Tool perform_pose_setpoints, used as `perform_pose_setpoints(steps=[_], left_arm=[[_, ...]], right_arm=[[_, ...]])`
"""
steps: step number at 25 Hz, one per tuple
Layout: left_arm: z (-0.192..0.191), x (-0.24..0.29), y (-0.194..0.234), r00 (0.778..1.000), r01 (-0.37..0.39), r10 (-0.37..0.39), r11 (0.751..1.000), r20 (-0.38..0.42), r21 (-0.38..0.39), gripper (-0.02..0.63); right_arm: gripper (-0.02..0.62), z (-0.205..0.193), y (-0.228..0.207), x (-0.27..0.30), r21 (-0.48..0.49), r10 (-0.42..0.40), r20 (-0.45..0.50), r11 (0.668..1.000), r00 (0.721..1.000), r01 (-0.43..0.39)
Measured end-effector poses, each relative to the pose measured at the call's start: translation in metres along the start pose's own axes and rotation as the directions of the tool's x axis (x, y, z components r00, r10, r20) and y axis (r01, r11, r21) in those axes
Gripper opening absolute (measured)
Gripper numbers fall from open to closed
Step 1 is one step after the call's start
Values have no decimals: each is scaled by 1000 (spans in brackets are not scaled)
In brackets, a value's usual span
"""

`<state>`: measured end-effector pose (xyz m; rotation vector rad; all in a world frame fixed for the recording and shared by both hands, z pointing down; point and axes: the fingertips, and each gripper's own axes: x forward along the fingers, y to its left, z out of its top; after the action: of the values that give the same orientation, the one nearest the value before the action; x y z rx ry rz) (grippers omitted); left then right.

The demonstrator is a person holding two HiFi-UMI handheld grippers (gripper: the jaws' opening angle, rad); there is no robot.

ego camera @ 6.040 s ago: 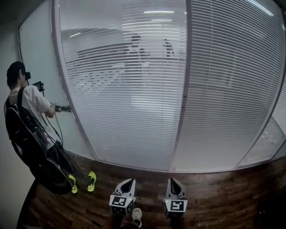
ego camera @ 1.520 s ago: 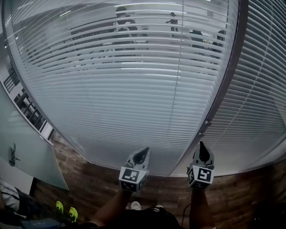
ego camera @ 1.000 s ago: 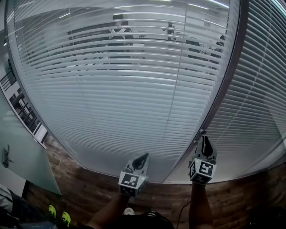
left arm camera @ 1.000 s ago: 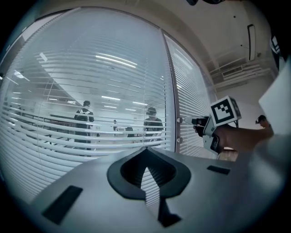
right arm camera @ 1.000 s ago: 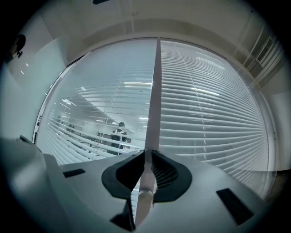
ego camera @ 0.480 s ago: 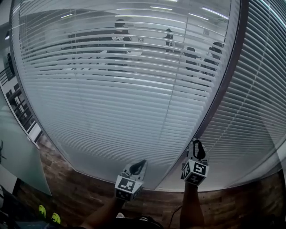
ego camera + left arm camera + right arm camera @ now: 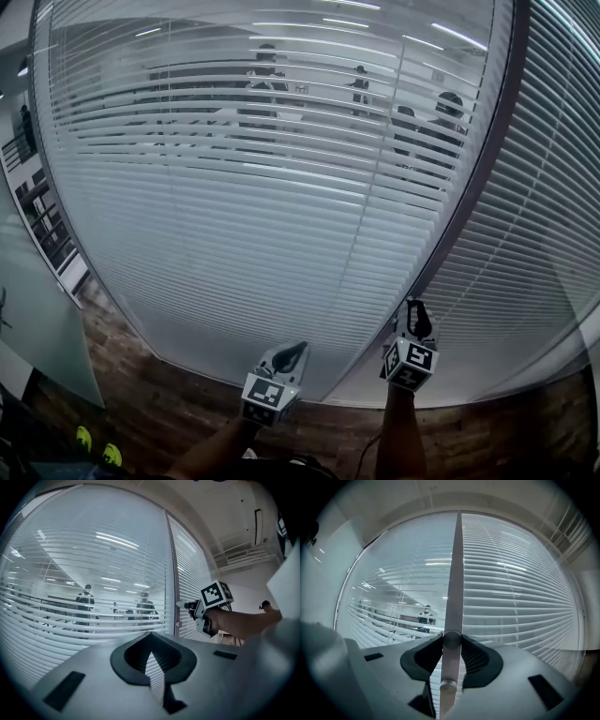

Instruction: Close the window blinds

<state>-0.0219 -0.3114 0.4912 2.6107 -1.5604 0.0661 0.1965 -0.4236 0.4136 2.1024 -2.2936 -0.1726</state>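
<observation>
White slatted blinds (image 7: 262, 197) hang behind the glass, their slats tilted so that figures show through. A grey post (image 7: 469, 187) separates them from a second blind panel (image 7: 539, 244). My right gripper (image 7: 419, 317) is up against that post. In the right gripper view a small round knob (image 7: 451, 638) on the post (image 7: 455, 569) sits between the jaws of the right gripper (image 7: 451, 645), a pad close on each side, and I cannot make out any pressure. My left gripper (image 7: 292, 354) hangs lower, off the glass, shut and empty (image 7: 151, 656). The left gripper view shows the right gripper (image 7: 187, 605) at the post.
Several people (image 7: 265, 80) stand beyond the glass. A wooden floor strip (image 7: 131, 375) runs under the window. A frosted glass panel (image 7: 37, 328) stands at the left, and yellow shoes (image 7: 94, 455) show at the bottom left.
Since six seconds ago I have come right up to the window. In the last second the right gripper has settled against the post; the left gripper has hardly moved.
</observation>
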Motion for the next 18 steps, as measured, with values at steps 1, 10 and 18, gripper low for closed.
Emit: perform_pose_setpoints(steps=[1,10,18], left_arm=[[-2,0,0,1000,2,-2,1000,2,3,0],[18,-6,-7,1000,18,-18,1000,25,-5,0],[23,-6,-10,999,34,-33,999,30,-10,0]], right_arm=[[119,-3,0,0,1,-2,0,1000,1000,2],[120,6,-2,-2,-62,-1,-7,998,1000,1],[120,12,4,-2,-290,13,-13,957,1000,-16]])
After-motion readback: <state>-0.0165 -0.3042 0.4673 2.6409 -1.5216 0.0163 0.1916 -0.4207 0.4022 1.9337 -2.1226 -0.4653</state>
